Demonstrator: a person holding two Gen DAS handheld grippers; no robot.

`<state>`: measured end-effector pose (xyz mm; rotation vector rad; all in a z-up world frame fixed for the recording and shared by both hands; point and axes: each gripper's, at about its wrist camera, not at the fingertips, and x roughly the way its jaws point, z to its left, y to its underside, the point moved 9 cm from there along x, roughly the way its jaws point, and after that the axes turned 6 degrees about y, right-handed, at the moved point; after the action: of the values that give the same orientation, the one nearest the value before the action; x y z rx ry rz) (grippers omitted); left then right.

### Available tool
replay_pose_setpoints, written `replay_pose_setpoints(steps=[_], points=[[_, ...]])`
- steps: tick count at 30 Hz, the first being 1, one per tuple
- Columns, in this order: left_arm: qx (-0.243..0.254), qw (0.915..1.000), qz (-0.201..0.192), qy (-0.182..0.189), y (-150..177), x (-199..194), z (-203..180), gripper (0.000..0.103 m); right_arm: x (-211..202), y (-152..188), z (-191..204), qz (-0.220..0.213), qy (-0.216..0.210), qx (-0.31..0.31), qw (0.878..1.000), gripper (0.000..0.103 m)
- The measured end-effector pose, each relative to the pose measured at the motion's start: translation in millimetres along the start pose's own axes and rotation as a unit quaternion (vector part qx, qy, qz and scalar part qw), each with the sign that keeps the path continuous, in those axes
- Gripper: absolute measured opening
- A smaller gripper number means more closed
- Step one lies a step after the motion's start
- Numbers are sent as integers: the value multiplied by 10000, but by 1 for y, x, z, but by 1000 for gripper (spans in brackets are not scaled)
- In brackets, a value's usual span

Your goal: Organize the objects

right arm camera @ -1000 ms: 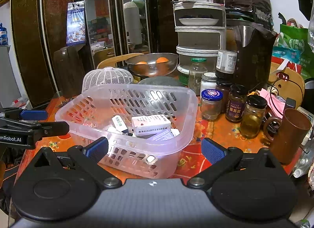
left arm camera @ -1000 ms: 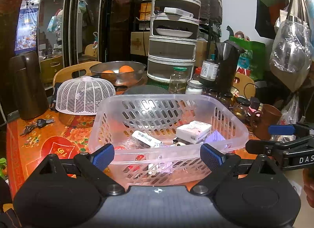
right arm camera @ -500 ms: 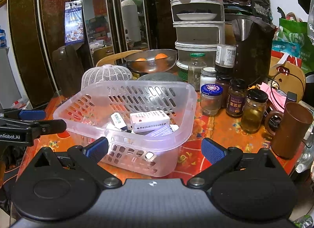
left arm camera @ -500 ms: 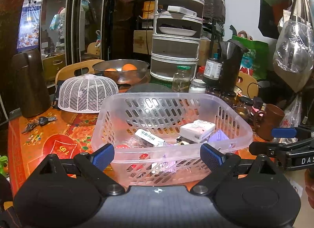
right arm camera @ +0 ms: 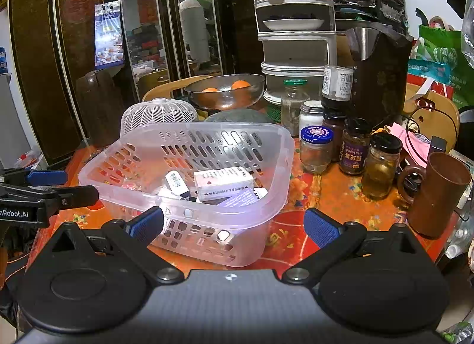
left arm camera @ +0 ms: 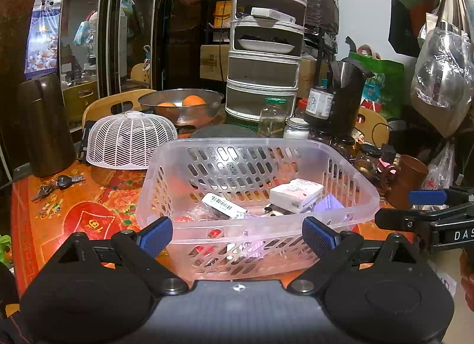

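Note:
A clear plastic basket stands on the red floral table; it also shows in the right wrist view. Inside lie a white box, a small barcoded tube, a purple packet and other small items. In the right wrist view the white box and purple packet show too. My left gripper is open and empty in front of the basket's near wall. My right gripper is open and empty by the basket's right corner.
A white mesh food cover, a bowl of oranges, a dark flask and keys stand left. Several jars, a brown mug, a kettle and a tiered rack stand right.
Both grippers have drifted slightly, so the basket sits a little lower and more central in view. Both stay open. Nothing in the basket has moved.

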<state>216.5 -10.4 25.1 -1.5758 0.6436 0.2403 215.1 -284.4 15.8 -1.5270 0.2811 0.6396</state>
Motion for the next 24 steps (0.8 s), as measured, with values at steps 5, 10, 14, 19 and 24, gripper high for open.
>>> replay_pose_setpoints(steps=[5, 10, 14, 19, 24], points=[[5, 10000, 0, -5, 0, -1, 0, 96, 0, -1, 2, -1, -16, -13, 10000, 103], [-1, 10000, -7, -4, 0, 0, 0, 96, 0, 0, 3, 7, -20, -19, 10000, 103], [16, 10000, 8, -9, 1, 0, 0, 96, 0, 0, 4, 25, -7, -41, 10000, 103], [1, 10000, 13, 0, 1, 0, 0, 96, -2, -1, 3, 3, -15, -11, 10000, 103], [13, 10000, 10, -14, 2, 1, 0, 96, -1, -1, 3, 2, -15, -19, 10000, 103]])
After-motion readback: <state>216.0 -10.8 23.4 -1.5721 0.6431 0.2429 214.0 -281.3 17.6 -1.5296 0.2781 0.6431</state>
